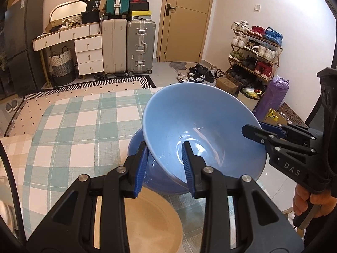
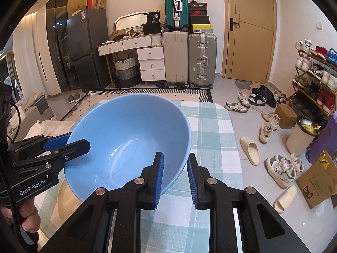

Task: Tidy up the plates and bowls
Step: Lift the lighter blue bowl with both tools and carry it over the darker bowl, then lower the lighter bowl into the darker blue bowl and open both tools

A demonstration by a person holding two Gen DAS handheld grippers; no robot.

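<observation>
Both tongs narrow, clamped on rim of upper blue bowl (image 1: 202,130): left gripper (image 1: 166,168) on near rim, right gripper (image 2: 174,175) on opposite rim. Bowl tilted, held over second blue bowl (image 1: 137,145) beside tan plate (image 1: 151,221) on checked tablecloth (image 1: 80,126). Likely mid-nesting; next needs levelling, lowering, then release. Lower bowl seen only in left view; slippers (image 2: 250,149) on floor only in right.
</observation>
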